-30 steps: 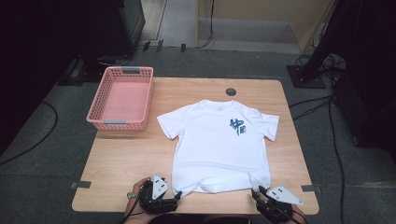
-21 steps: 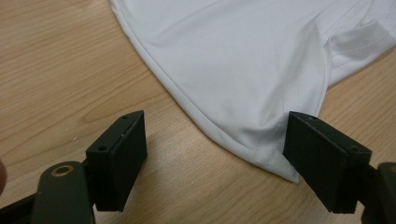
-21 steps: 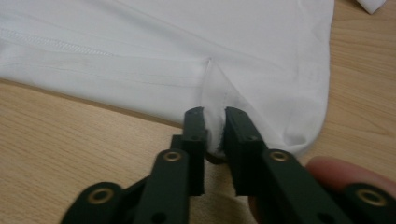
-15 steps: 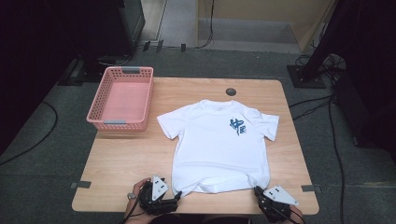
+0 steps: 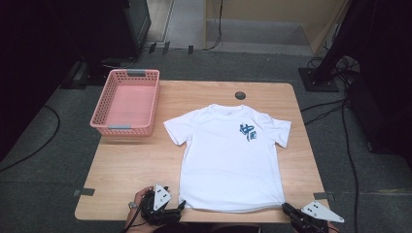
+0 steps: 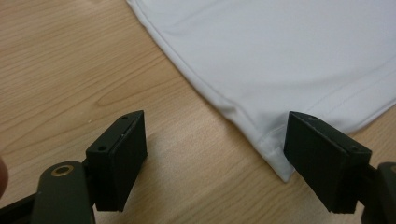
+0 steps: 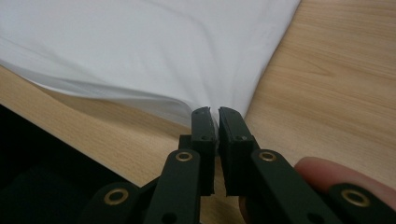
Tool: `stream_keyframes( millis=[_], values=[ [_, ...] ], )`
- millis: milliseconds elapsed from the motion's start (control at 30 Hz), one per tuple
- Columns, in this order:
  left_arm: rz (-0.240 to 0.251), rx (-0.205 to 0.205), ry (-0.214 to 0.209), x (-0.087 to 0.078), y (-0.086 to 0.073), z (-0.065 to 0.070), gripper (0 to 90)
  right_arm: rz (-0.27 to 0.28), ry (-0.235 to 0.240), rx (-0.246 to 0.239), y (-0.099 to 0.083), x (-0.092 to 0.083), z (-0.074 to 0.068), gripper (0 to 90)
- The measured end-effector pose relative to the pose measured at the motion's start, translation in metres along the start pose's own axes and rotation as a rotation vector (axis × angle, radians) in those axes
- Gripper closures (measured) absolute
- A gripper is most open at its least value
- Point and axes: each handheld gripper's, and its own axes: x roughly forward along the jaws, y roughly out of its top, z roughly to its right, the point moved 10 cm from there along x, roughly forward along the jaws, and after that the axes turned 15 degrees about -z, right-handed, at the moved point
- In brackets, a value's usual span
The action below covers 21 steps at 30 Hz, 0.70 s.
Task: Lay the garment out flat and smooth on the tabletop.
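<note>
Now: one white T-shirt [image 5: 228, 160], one basket [image 5: 127, 102] (pink); left gripper [image 6: 215, 158] agape, right gripper [image 7: 217, 114] pinching hem.

Lab or recording room, not a home. Wooden table [image 5: 136, 170] on grey carpet [image 5: 43, 184], tape marks [image 5: 83, 192] at its edges, cables [image 5: 335, 114] trailing over the floor, black stand base [image 5: 318, 80] beside it, dark surroundings.
</note>
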Motion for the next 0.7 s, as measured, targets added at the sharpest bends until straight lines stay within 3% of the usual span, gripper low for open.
stream_keyframes(
  millis=[200, 300, 367, 400, 500, 700],
  values=[
    [0.003, 0.011, -0.013, -0.004, -0.006, -0.001, 21.5, -0.013, 0.017, -0.022, -0.007, -0.003, 0.0, 84.4],
    [-0.001, 0.014, -0.036, -0.006, -0.008, 0.0, 21.5, -0.022, 0.026, -0.049, -0.01, -0.005, 0.0, 69.3],
    [0.003, -0.003, -0.069, -0.008, -0.009, 0.002, 21.5, -0.011, 0.079, -0.038, -0.01, -0.01, -0.001, 56.0],
    [0.003, -0.007, -0.079, -0.009, -0.009, 0.002, 21.5, 0.004, 0.109, -0.03, -0.009, -0.014, -0.002, 53.7],
    [0.006, -0.009, -0.081, -0.009, -0.01, 0.001, 21.5, 0.039, 0.124, -0.004, -0.004, -0.022, 0.001, 46.8],
    [0.005, -0.012, -0.079, -0.009, -0.01, 0.0, 21.4, 0.123, 0.044, 0.073, 0.02, -0.032, 0.021, 21.4]
  ],
)
